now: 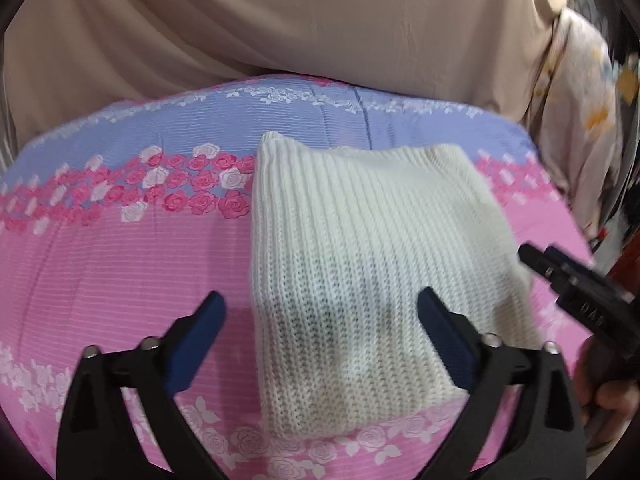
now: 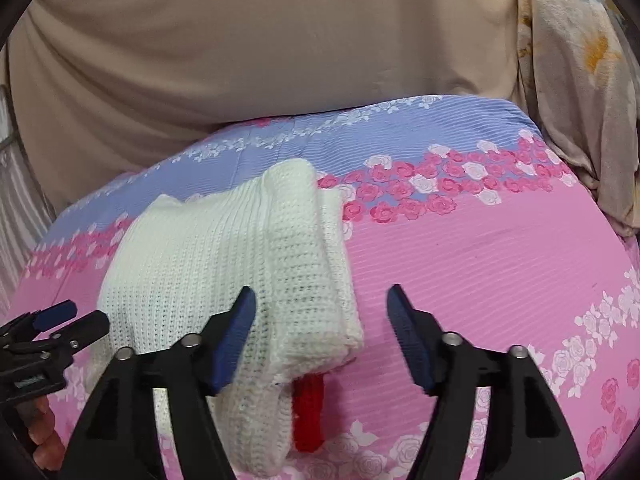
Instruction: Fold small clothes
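Pink rose-printed bedding (image 1: 120, 264) carries the folded white knit (image 1: 360, 264) mid-surface, long axis running away toward the beige far edge. Left gripper (image 1: 320, 344) straddles its near end, jaws apart; right gripper (image 2: 320, 340), also apart, flanks its right edge.

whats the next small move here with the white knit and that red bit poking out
Probably bring the right gripper down to tuck the red strip under the white knit garment. The knit already lies folded on the floral sheet, but red sticks out from its near edge. Both grippers are open and hold nothing; the left gripper hovers over the knit's other side.
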